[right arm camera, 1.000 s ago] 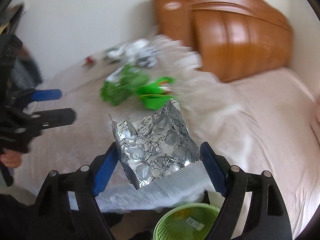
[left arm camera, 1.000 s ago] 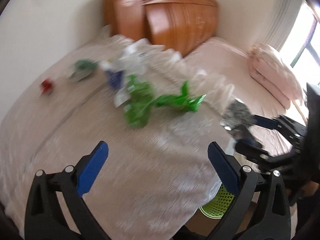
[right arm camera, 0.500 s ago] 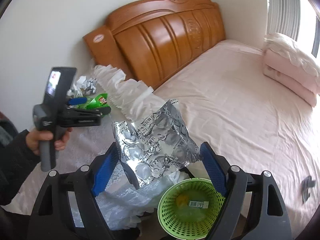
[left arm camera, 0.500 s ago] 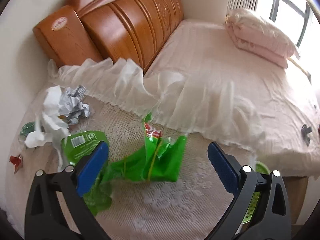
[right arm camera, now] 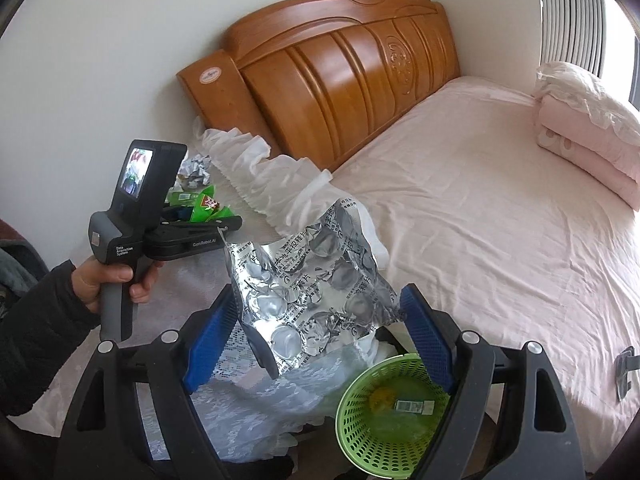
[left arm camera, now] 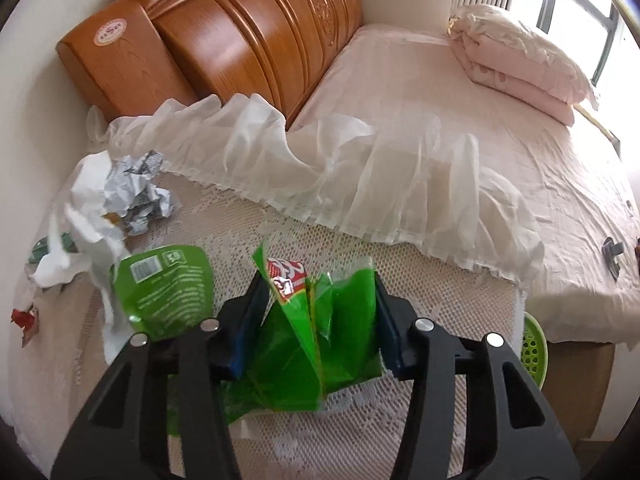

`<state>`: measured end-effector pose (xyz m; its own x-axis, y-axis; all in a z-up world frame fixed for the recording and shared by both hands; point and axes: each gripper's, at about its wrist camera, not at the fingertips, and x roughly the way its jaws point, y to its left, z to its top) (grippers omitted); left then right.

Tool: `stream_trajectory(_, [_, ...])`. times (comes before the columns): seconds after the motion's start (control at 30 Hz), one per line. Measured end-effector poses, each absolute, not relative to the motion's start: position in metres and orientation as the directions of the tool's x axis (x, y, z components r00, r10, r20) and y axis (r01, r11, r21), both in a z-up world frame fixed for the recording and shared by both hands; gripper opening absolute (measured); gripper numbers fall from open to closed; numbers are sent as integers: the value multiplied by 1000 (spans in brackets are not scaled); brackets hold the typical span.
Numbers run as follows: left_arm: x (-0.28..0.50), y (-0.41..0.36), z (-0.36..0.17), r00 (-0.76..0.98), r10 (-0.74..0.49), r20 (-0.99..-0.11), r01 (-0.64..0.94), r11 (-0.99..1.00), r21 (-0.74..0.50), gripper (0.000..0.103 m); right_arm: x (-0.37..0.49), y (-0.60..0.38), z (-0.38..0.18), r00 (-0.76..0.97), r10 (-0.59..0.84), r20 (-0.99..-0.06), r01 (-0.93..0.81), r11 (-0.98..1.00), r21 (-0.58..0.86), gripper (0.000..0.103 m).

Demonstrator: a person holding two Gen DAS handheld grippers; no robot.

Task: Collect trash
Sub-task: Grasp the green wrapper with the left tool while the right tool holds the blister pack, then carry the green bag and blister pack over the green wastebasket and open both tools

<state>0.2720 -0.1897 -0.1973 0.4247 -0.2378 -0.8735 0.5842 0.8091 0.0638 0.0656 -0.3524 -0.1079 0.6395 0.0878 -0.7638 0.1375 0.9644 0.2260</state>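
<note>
Left gripper (left arm camera: 316, 316) jaws closing around green wrapper (left arm camera: 320, 344) on lace cover (left arm camera: 420, 280); blue pads flank wrapper, contact hard to judge, wrapper's near end hidden behind gripper body. Right gripper (right arm camera: 320, 332) clamps silver blister sheet (right arm camera: 312, 280) between wide-set pads, above green basket (right arm camera: 384, 412), whose right rim is hidden by finger. Crumpled paper (left arm camera: 132, 196) far left on cover. Basket contents unclear. Person's hand (right arm camera: 104, 280) grips left handle.

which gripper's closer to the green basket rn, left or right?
Right. The right gripper, holding the foil blister sheet, hangs almost over the green basket. The left gripper is off over the lace-covered surface, closing around a green wrapper.
</note>
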Motion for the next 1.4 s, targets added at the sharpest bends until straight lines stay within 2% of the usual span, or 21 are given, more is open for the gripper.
stream_trajectory(0.67, [140,-102,-108,452,-288,-844,427,901,-79,45,43,-286,-98,627,147,-765,63,969,238,82])
stream_trajectory(1.0, [93,-102,-108,422,-319,-849,488,869,-84,45,11,-273,-97,624,144,-768,73,968,240,82])
stream_trajectory(1.4, [66,-141,-103,371,-382,-846,605,791,-92,45,-32,-304,-92,650,49,-758,191,955,226,82])
